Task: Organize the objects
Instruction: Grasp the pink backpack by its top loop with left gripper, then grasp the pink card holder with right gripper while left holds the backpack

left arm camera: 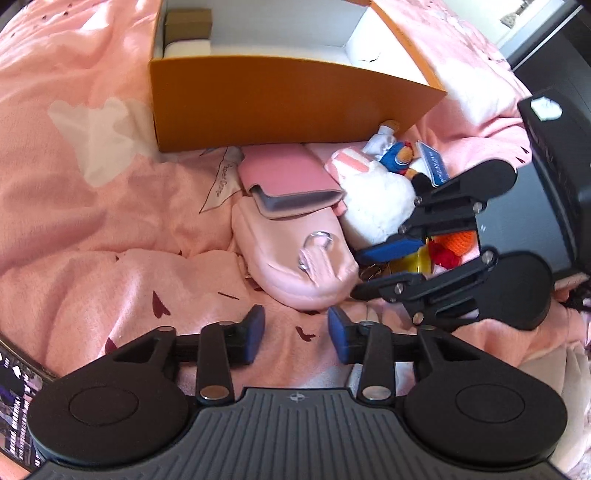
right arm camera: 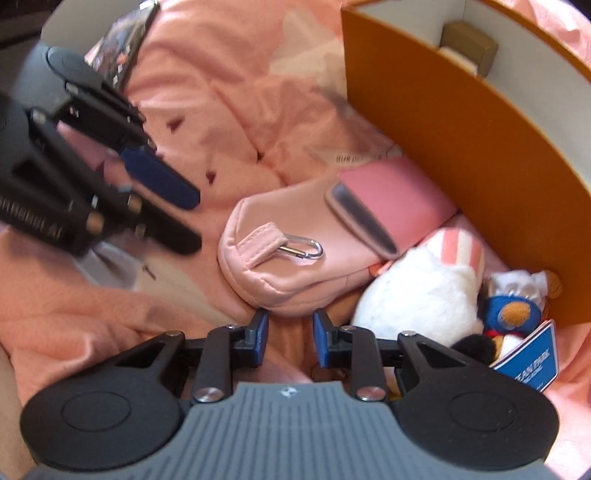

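Observation:
An orange box with a white inside stands on the pink bedspread; it also shows in the right wrist view. In front of it lie a pink pouch with a metal carabiner, a pink case, a white plush and a small blue-dressed doll. My left gripper is open and empty, just short of the pouch. My right gripper is open and empty, its tips at the pouch's near edge. The right gripper also shows in the left wrist view, over yellow and orange items.
A brown small box and a white block sit inside the orange box. A blue card lies by the doll. A dark printed item lies at the bedspread's edge. A dark object stands at the right.

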